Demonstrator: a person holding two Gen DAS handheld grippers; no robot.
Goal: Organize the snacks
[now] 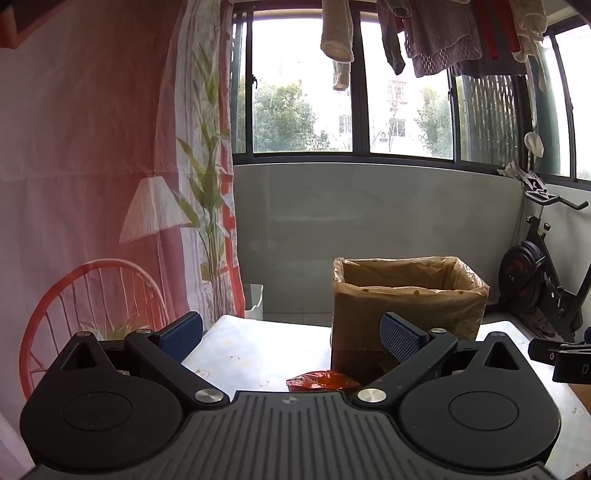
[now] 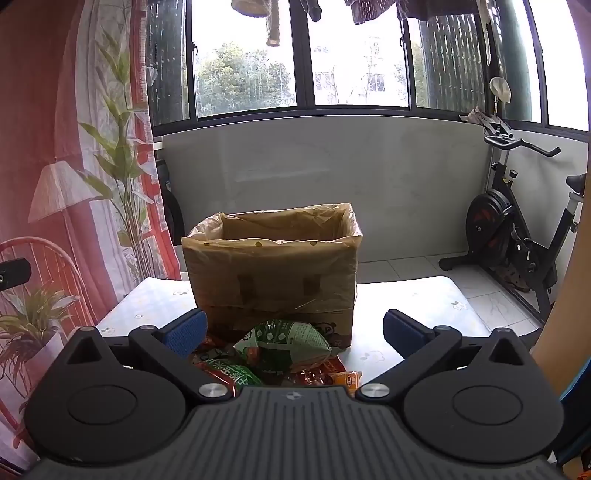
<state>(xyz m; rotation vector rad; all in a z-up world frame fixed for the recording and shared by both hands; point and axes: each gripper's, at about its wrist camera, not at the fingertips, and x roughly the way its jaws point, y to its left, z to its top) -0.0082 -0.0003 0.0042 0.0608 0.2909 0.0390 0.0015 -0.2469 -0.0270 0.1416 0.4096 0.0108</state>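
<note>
Snack packets lie heaped just under the right tongs, spread wide and empty, before the lined cardboard box on the surface; left tongs, equally wide, overlook only one red packet; right is nearer.

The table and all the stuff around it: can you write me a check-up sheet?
Surface: table with a pale, small-print cover.
Job's things: cardboard box lined with a plastic bag, open on top; green packet and red packets piled in front of it.
Clutter: nothing seen.
Grippers: left gripper open, empty; right gripper open, empty, above the packets.
Cables: nothing seen.
Surroundings: exercise bike, windows, hanging laundry, printed curtain.
</note>
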